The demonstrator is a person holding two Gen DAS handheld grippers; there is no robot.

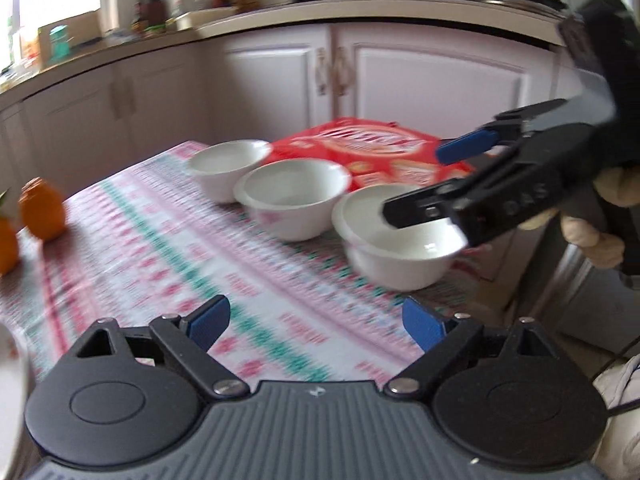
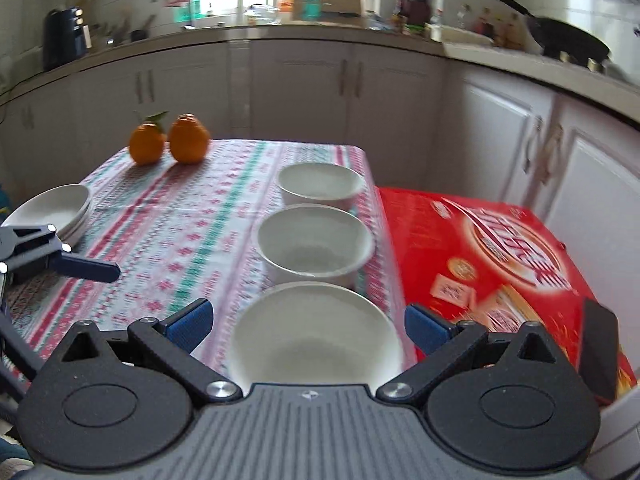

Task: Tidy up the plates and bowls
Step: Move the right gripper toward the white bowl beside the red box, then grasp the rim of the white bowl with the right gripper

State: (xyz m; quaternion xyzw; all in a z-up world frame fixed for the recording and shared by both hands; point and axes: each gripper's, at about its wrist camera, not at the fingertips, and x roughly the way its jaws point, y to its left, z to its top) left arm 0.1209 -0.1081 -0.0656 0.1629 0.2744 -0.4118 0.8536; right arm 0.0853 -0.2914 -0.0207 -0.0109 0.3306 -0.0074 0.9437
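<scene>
Three white bowls stand in a row along the edge of the counter, which is covered by a red, green and white patterned cloth. In the right wrist view the near bowl sits directly ahead of the right gripper, between its two blue-padded fingers; the jaws stand wide, one on each side of the rim, with no pad visibly pressing on it. Beyond it come the middle bowl and the far bowl, close together in line.

The left gripper hangs over bare cloth with its jaws spread wide and nothing between them; the bowls lie ahead and to its right, well apart from the pads. In that view the right gripper reaches in from the right over the near bowl.

A stack of white plates rests at the counter's left edge, and two oranges stand at its far corner. A red printed box lies beside the bowls, off the counter's right edge; its writing is too blurred to read. The right gripper's side bears raised letters, seemingly "DAS".
</scene>
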